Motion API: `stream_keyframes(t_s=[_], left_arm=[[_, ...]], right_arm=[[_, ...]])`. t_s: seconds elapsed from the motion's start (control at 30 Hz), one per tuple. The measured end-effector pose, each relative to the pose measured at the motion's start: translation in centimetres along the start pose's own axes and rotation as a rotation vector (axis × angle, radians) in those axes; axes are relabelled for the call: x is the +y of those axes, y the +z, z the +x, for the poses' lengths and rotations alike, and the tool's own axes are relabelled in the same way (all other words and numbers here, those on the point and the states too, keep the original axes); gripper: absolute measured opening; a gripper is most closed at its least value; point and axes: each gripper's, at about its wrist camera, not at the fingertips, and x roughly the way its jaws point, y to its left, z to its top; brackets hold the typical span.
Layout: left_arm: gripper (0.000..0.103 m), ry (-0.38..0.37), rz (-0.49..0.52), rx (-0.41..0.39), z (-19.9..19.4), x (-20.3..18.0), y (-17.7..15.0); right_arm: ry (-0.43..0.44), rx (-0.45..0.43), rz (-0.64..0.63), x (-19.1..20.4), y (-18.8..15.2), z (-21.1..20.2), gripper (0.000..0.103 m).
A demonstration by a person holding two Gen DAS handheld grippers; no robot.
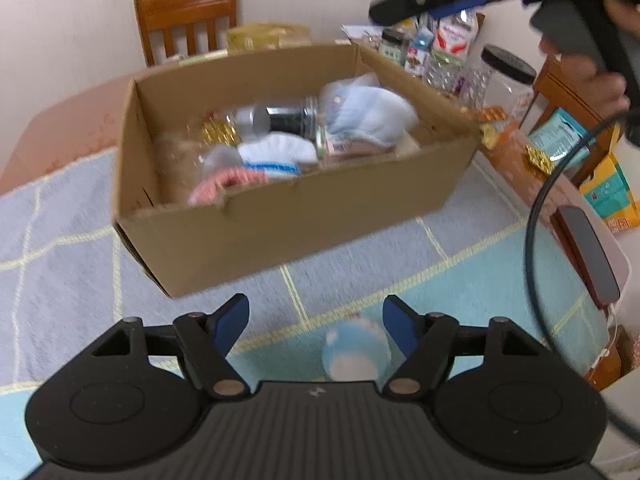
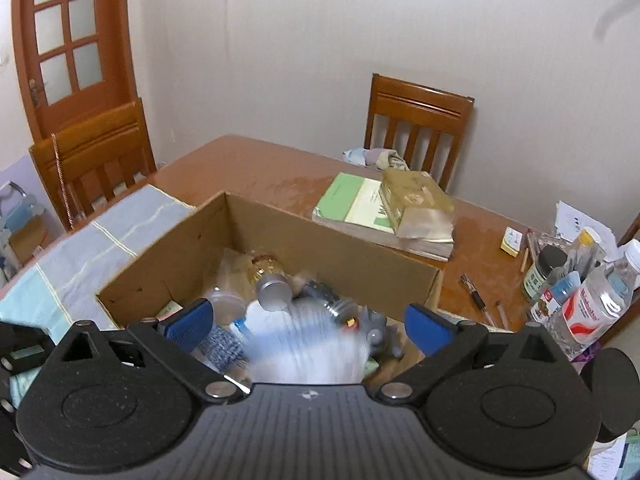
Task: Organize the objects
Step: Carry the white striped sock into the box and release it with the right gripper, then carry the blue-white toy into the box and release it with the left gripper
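1. My left gripper [image 1: 316, 322] hangs low over the mat [image 1: 72, 216], jaws wide, gripping nothing; a small pale blue cup [image 1: 356, 354] lies on the mat between them, nearer the right-side pad.
2. My right gripper [image 2: 308, 320] is above the cardboard box [image 1: 280, 216], jaws wide. A blurred white-blue thing [image 2: 308, 344] sits below them, over the box; can't tell whether it's falling or already resting.
3. Risk: closing the left off-centre could knock the cup and roll it away.
4. Risk: the box is crowded, so another drop may hit the jar [image 1: 280, 118].
5. Only the left view shows the cup; only the right shows the books [image 2: 380, 216] and door [image 2: 68, 40].
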Motion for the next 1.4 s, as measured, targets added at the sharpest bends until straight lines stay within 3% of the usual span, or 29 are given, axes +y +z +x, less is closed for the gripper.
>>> stream_keyframes(t_s=[0.27,0.57,0.67,0.8,0.87,1.1,1.4], left_arm=[[0.074,-0.063,0.018,0.034,2.1,-0.9,-1.1],[0.073,-0.071,0.041,0.062,3.7,-2.0,-2.0],[0.068,-0.061,0.049,0.057,4.1,-2.2,-2.3],[0.049,-0.05,0.063,0.062,4.5,-2.3,-2.6],[0.045,-0.051,0.046,0.069,4.8,-2.2,-2.6],[0.044,-0.049,0.032,0.044,3.9,-2.2,-2.2],[0.044,-0.034,0.036,-0.014,-0.4,-1.8,-0.1]], right_arm=[[-0.025,0.048,-0.043,0.5,-2.1,-1.3,0.103],[-0.052,0.088,-0.023,0.3,-3.8,-2.1,0.103],[-0.052,0.105,-0.02,0.5,-4.4,-2.0,0.103],[-0.051,0.118,-0.028,0.9,-5.0,-2.0,0.103],[-0.045,0.119,-0.026,1.0,-5.1,-2.0,0.103],[-0.039,0.138,-0.018,1.3,-5.4,-1.9,0.103],[-0.07,0.266,0.043,1.9,-7.2,-1.0,0.103]])
